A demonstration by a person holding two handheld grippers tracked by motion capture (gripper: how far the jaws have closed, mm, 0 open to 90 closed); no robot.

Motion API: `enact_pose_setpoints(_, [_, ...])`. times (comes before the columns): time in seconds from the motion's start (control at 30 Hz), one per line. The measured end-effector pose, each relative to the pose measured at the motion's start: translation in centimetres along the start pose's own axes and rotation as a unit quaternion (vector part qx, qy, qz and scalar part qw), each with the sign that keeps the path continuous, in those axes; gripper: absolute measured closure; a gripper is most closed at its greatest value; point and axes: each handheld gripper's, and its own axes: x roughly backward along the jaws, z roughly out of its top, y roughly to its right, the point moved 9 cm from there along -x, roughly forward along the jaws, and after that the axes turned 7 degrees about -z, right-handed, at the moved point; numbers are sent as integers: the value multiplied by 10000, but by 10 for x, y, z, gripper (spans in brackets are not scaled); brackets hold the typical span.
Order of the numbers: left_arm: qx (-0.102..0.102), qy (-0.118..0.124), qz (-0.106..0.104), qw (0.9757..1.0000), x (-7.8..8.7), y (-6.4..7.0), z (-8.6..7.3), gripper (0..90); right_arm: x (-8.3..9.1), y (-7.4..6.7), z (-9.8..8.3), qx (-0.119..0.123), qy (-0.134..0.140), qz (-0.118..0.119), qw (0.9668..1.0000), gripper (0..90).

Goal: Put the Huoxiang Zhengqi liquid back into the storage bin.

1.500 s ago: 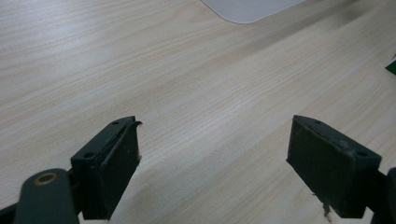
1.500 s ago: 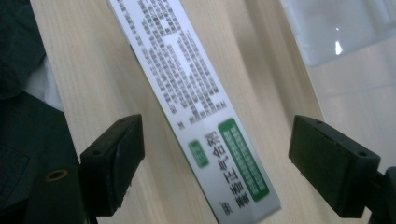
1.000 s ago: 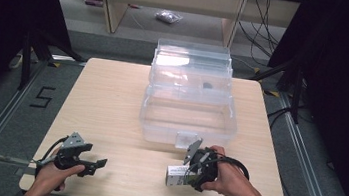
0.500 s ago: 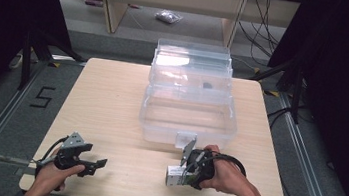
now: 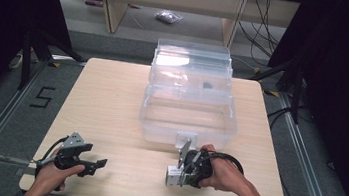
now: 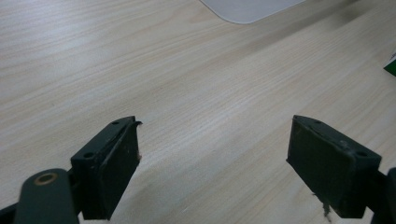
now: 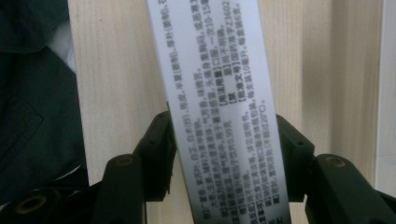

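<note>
The right claw has just been closing and is now gripping the small printed carton on the worktop; the left claw is resting open. We are risking slippage: the pads are contacting only its narrow lower end.

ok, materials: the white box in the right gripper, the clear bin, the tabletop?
White box: likely matte printed cardboard, with flat faces and fine black print.
Clear bin: glossy transparent plastic; the table shows through its walls.
Tabletop: pale wood or wood-look laminate, satin, with visible grain lines; the frames leave open which.
</note>
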Motion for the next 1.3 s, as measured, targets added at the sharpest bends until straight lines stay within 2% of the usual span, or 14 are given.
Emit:
enact_pose_setpoints(0.03, [0, 0, 0, 10000, 0, 0, 0, 160, 2, -2, 0, -89, -120, -5, 9999, 529])
enact_pose_setpoints(0.1, [9, 38, 29, 10000, 0, 0, 0, 160, 1, -2, 0, -26, -118, 43, 9999, 539])
enact_pose_setpoints(0.13, [12, 32, 29, 10000, 0, 0, 0, 160, 1, -2, 0, -20, -124, 57, 9999, 574])
enact_pose_setpoints(0.2, [9, 27, 27, 10000, 0, 0, 0, 161, 0, 0, 0, 188, -110, 53, 9997, 588])
enact_pose_setpoints(0.27, [10, 36, 29, 10000, 0, 0, 0, 160, 2, -1, 0, 151, -232, 46, 9996, 605])
enact_pose_setpoints(0.33, [14, 44, 31, 10000, 0, 0, 1, 160, 1, -1, 1, 303, -230, 53, 9993, 626])
enact_pose_setpoints(0.5, [14, 40, 32, 10000, 0, 0, 0, 160, 4, -4, 0, 293, -375, 75, 9988, 647])
enact_pose_setpoints(0.7, [-6, -3, 16, 10000, 0, -1, 0, 161, 6, 0, -4, 337, -388, 129, 9986, 648])
enact_pose_setpoints(0.73, [-2, -2, 5, 10000, 0, 0, 0, 160, 8, 0, -6, 270, -441, 108, 9986, 649])
enact_pose_setpoints(1.03, [-3, -3, 4, 10000, 0, 0, 0, 160, 22, 5, -6, 186, -346, 91, 9992, 649])
enact_pose_setpoints(1.07, [-9, -9, 13, 10000, 0, -1, 0, 160, 24, 9, -5, 305, -272, 87, 9991, 649])
enact_pose_setpoints(1.1, [-6, -3, 4, 10000, 0, 0, 0, 160, 27, 8, -6, 174, -357, 88, 9992, 649])
enact_pose_setpoints(1.23, [-5, -2, 3, 10000, 0, 0, 0, 160, 32, 12, -6, 156, -335, 88, 9993, 649])
enact_pose_setpoints(1.3, [-17, -20, 7, 10000, 0, 0, 0, 160, 35, 17, -5, 328, -256, 88, 9991, 649])
